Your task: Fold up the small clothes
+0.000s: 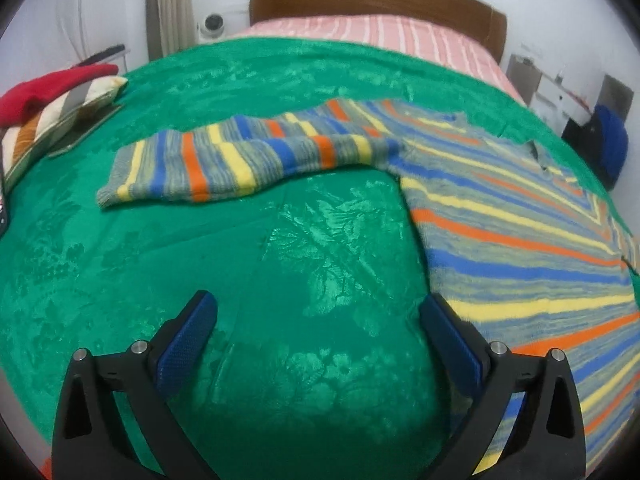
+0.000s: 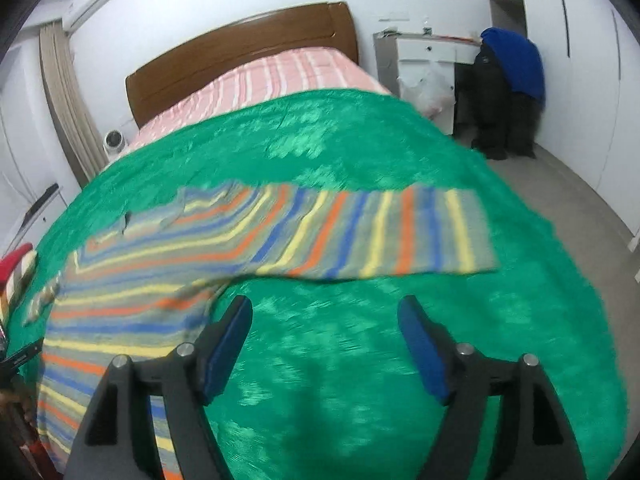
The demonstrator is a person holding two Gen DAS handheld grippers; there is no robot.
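Left wrist view: we record the left gripper (image 1: 318,306) spread wide and holding nothing, poised over the green blanket (image 1: 280,264). Its right-hand finger (image 1: 448,344) sits at the edge of the striped sweater (image 1: 520,240), which lies flat on the blanket; we cannot confirm contact. One sleeve (image 1: 224,164) extends leftward across the bed. Farther left we note a striped pillow (image 1: 60,120) bearing a red cloth (image 1: 44,88).

Right wrist view: the right gripper (image 2: 324,312) is likewise wide and empty above the blanket. The sweater's other sleeve (image 2: 380,232) stretches rightward just beyond it. A wooden headboard (image 2: 240,52) stands behind.
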